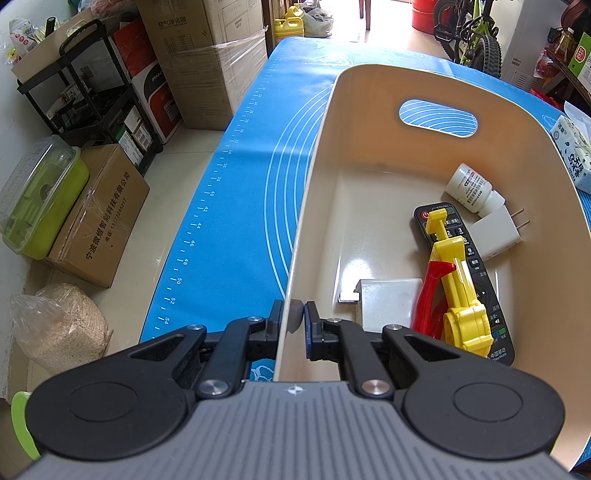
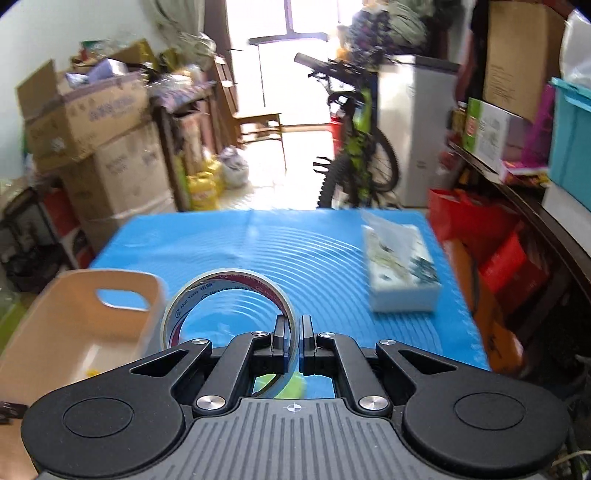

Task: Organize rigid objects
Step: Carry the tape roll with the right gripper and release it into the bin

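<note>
Right tool (image 2: 294, 334) above blue mat (image 2: 258, 240)

1. Light: strong daylight enters by the doorway (image 1: 373, 22) far ahead of my left camera and by the window (image 2: 291, 22) ahead of my right; both are blown out white.
2. Glare: a soft sheen lies on the floor of the basket (image 1: 354, 266).
3. Blur: my left view is sharp; my right view is smeared throughout, the tissue box (image 2: 402, 269) worst.
4. Distortion: fisheye bending at the edges, with dark corners.
</note>
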